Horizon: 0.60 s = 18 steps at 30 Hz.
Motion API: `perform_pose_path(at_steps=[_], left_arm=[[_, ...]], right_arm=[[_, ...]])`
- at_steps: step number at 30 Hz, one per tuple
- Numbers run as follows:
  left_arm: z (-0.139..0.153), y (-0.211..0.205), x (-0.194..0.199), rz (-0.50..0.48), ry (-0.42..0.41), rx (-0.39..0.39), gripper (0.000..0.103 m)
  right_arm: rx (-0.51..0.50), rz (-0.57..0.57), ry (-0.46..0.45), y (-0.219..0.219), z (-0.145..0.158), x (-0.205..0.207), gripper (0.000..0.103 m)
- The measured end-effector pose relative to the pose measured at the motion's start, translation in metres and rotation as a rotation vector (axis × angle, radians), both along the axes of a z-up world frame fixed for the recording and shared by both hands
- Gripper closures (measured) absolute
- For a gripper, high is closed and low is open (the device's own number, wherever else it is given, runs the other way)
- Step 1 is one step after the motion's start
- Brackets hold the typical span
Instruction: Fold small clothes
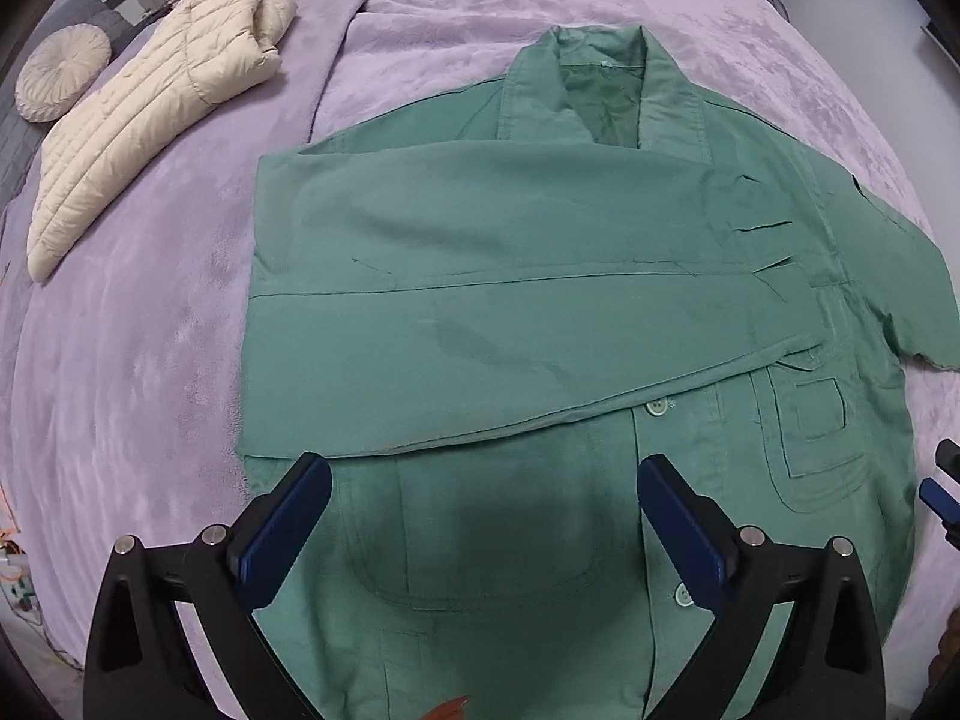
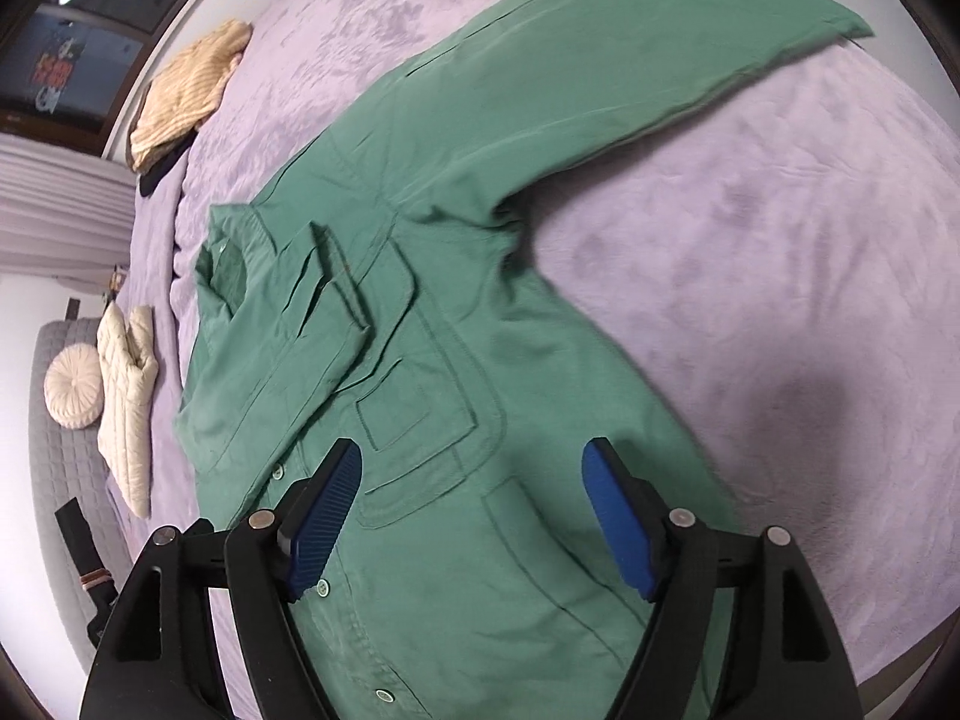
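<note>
A green button shirt (image 1: pixel 540 300) lies front up on a lilac blanket (image 1: pixel 150 360), collar away from me. Its left sleeve is folded flat across the chest. In the right wrist view the shirt (image 2: pixel 480 360) has its other sleeve (image 2: pixel 630 72) stretched out away over the blanket. My left gripper (image 1: pixel 483 486) is open and empty above the lower front of the shirt. My right gripper (image 2: pixel 474 474) is open and empty above the chest pocket area. The right gripper's fingers (image 1: pixel 939 495) show at the right edge of the left wrist view.
A cream quilted jacket (image 1: pixel 144 102) and a round cream cushion (image 1: pixel 60 72) lie at the far left of the bed. A folded yellow striped garment (image 2: pixel 186 90) lies farther back. A grey sofa (image 2: pixel 66 450) stands beside the bed.
</note>
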<state>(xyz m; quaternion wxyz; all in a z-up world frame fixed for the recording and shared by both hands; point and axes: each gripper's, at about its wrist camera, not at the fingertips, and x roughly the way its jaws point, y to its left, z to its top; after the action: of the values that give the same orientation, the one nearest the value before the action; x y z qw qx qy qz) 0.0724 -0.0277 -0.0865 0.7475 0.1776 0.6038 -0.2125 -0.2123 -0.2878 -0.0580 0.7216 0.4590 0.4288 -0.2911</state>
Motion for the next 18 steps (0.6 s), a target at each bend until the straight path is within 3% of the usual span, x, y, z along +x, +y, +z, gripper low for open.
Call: perform_pose_path(at_steps=[6, 18], left_arm=[[-0.005, -0.027, -0.005, -0.016, 0.033, 0.032, 0.001], [-0.011, -0.108, -0.06, -0.196, 0.074, 0.012, 0.001]], right_arm=[[0.004, -0.072, -0.021, -0.023, 0.003, -0.033, 0.024], [0.006, -0.299, -0.152, -0.12, 0.004, -0.103, 0.024]])
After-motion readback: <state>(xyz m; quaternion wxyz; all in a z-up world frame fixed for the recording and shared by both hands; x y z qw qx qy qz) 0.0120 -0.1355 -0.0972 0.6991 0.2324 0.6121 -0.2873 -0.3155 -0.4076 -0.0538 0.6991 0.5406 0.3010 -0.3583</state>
